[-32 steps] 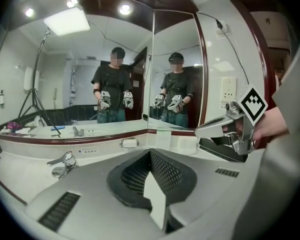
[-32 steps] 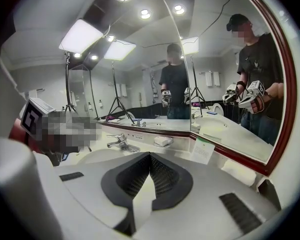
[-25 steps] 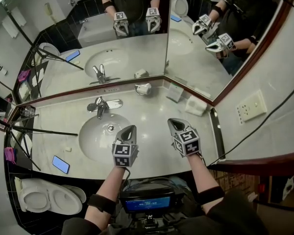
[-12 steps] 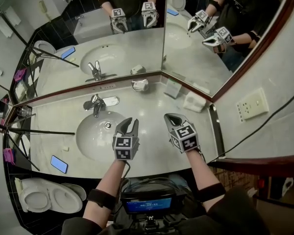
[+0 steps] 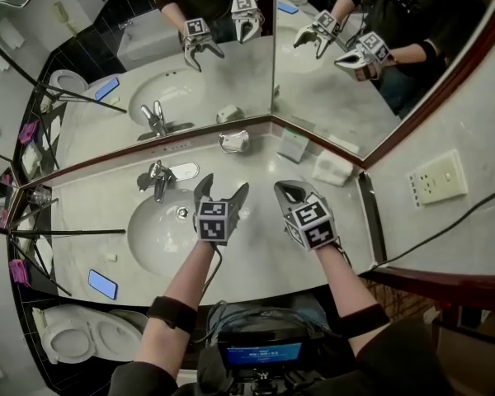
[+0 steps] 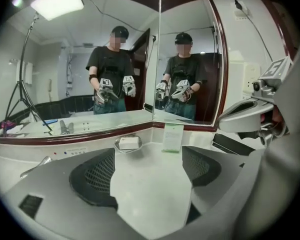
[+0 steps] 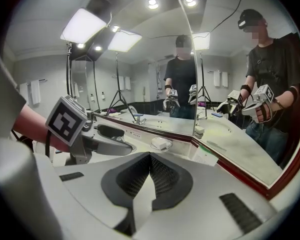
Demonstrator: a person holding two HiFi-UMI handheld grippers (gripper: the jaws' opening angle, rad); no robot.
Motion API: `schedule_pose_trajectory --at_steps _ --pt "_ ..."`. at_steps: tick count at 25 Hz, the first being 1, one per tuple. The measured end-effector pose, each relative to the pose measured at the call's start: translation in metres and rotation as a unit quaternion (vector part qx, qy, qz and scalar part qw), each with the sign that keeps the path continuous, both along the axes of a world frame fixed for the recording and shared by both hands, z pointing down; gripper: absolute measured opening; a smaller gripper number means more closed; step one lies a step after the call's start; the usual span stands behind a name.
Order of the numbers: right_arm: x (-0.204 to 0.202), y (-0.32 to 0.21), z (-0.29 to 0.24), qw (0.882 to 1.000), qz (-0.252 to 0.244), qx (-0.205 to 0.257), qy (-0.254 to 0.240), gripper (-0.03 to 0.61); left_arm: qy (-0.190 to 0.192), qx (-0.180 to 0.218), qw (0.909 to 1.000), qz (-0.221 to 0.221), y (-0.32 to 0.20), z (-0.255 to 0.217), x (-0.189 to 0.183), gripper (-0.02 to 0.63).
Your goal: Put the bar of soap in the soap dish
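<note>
My left tongs (image 5: 223, 186) have just been opening, empty, I guess to fit the white soap bar (image 6: 129, 142) in its shiny metal dish (image 6: 118, 146); right tongs (image 5: 287, 190) clenched, empty.

Bare counter (image 5: 260, 167) open up to soap dish (image 5: 233, 142) in corner. Faucet (image 5: 158, 178) left of approach, upright card (image 5: 294, 145) just right of dish, white packet (image 5: 332, 170) further right. 2 mirrors (image 5: 223, 81) close corner behind.

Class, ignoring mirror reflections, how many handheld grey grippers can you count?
2: left grey gripper above the white basin's rim, jaws just opening, empty; right grey gripper beside it, shut.
</note>
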State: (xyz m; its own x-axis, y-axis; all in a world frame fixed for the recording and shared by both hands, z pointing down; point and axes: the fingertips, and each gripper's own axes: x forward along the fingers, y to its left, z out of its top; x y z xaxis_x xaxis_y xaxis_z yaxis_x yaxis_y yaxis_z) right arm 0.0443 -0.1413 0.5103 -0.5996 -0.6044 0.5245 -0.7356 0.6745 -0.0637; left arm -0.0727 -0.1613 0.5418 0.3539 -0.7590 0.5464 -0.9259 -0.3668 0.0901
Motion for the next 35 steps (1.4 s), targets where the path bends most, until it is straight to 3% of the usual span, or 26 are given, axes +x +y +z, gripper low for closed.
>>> schedule_pose_trajectory --at_steps 5,13,23,25,29,35 --pt "-0.002 -0.02 0.007 1.0 0.003 0.0 0.003 0.02 -0.021 -0.008 0.9997 0.009 -0.052 0.02 0.004 0.468" --pt "-0.006 -0.034 0.034 1.0 0.011 -0.013 -0.001 0.02 -0.046 -0.044 0.9979 0.01 -0.122 0.073 -0.003 0.472" --pt "0.006 -0.031 0.073 0.999 0.031 -0.043 -0.005 0.02 -0.075 -0.071 0.9942 0.03 -0.158 0.117 -0.002 0.469" --pt "0.008 -0.029 0.075 0.998 0.034 -0.046 -0.004 0.02 -0.08 -0.071 0.9937 0.033 -0.161 0.119 -0.002 0.458" --pt "0.011 -0.028 0.074 0.998 0.038 -0.047 -0.003 0.02 -0.086 -0.069 0.9928 0.047 -0.16 0.119 0.002 0.347" --pt "0.016 -0.024 0.072 0.998 0.038 -0.047 -0.003 0.02 -0.084 -0.056 0.9932 0.057 -0.147 0.109 0.008 0.336"
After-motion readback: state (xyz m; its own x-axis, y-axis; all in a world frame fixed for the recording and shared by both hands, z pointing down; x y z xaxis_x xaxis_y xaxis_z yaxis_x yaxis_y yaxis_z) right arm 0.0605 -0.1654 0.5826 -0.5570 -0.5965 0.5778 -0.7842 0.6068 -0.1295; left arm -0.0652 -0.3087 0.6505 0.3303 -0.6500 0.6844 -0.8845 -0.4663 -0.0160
